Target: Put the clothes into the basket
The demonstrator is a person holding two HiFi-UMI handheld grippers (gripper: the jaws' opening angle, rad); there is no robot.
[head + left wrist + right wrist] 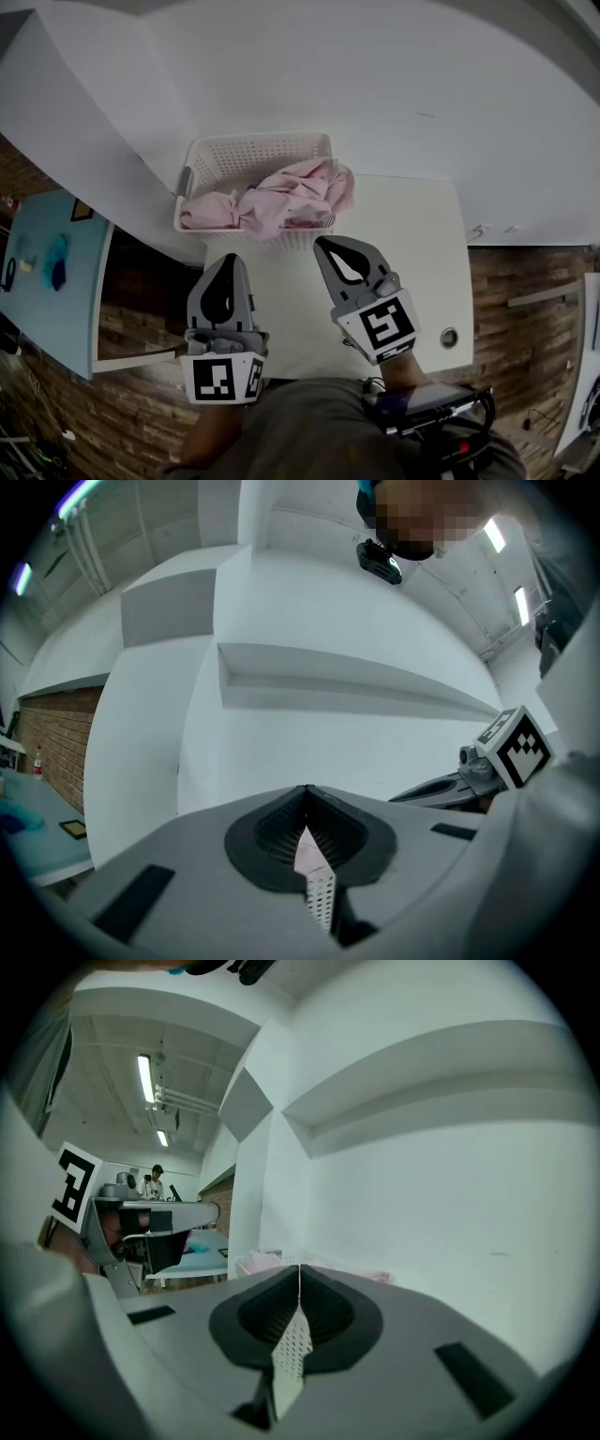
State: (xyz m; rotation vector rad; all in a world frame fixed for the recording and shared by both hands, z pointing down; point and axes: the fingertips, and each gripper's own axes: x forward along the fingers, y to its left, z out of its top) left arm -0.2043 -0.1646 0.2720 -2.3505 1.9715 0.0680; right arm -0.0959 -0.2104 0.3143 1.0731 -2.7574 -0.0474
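One white perforated basket (pixel 220 155) stands at the far left corner of the white table (pixel 417 272), its back against the white wall. A single heap of pink clothes (pixel 281 197) lies inside it, filling the near half and spilling over the near rim and the right-hand corner. How many pieces make up the heap cannot be told.

Two grippers are over the near part of the table, both short of the basket and touching neither it nor the clothes. The left gripper (pixel 228 258) is near the table's left edge with its jaws pressed together and nothing between them. The right gripper (pixel 322 242) is just in front of the basket's near rim, jaws likewise closed and empty. Each carries one cube with black-and-white square markers, which show patterns rather than letters.

One small round grommet (pixel 449 337) sits near the table's right edge. A pale blue table (pixel 37 281) stands apart to the left with a few small things on it, too small to tell.
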